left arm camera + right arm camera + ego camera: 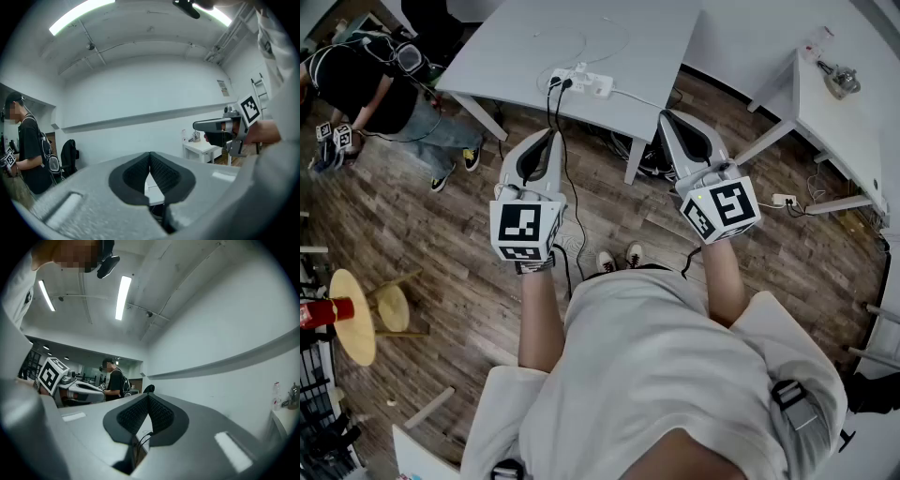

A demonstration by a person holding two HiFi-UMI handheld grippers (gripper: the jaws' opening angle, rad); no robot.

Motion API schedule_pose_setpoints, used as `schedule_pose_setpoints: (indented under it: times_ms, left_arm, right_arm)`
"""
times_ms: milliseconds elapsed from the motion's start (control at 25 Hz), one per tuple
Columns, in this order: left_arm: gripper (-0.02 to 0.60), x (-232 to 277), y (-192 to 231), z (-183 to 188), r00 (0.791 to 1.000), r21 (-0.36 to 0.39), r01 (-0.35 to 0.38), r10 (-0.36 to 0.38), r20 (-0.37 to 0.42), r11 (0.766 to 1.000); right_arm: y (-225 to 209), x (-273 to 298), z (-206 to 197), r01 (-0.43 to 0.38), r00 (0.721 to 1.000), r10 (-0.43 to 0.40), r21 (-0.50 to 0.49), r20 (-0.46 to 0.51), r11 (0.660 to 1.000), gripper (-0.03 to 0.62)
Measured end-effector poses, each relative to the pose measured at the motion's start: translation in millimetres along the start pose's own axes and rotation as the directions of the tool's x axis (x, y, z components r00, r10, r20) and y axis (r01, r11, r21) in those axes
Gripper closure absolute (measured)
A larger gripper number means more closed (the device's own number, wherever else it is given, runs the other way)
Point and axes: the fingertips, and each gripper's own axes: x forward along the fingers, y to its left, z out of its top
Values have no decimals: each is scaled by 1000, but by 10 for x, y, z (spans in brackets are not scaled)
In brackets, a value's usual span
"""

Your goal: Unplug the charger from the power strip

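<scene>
A white power strip [586,82] lies near the front edge of the grey table [534,42]. A black charger plug [560,84] sits at its left end, and its black cable [569,183] hangs down to the floor. My left gripper [551,139] is held level below the table edge, short of the plug, shut with nothing in it [150,155]. My right gripper [668,118] hovers to the right of the strip, also shut and empty [148,398]. Neither touches the strip. Below the right jaws a bit of the black cable [140,441] shows.
A person [370,80] holding another pair of grippers stands at the far left. A second white table [839,122] stands on the right with a metal object [842,80] on it. A yellow stool [356,314] stands on the wood floor at left. A socket block [783,200] lies on the floor at right.
</scene>
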Motion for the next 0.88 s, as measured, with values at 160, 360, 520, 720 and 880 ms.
schedule_pose_setpoints:
  times_ms: [160, 360, 520, 720, 880]
  left_arm:
    - [578, 58, -51, -3, 1000, -5, 3, -2, 3, 1000]
    - [578, 186, -90, 29, 1000, -8, -6, 6, 9, 1000]
    - [578, 326, -144, 44, 1000, -10, -21, 21, 11, 1000]
    - [578, 491, -258, 10, 999, -12, -37, 37, -13, 999]
    - [578, 629, -301, 0, 999, -9, -43, 43, -26, 999]
  right_arm:
    - [-60, -23, 8, 7, 1000, -7, -15, 16, 1000, 592]
    - [-50, 7, 22, -98, 995, 98, -39, 1, 994, 592]
    - [-168, 46, 43, -144, 990, 144, -60, 5, 988, 592]
    - [-410, 88, 36, -168, 985, 169, -41, 28, 985, 594]
    - [-606, 163, -31, -153, 988, 154, -39, 23, 987, 592]
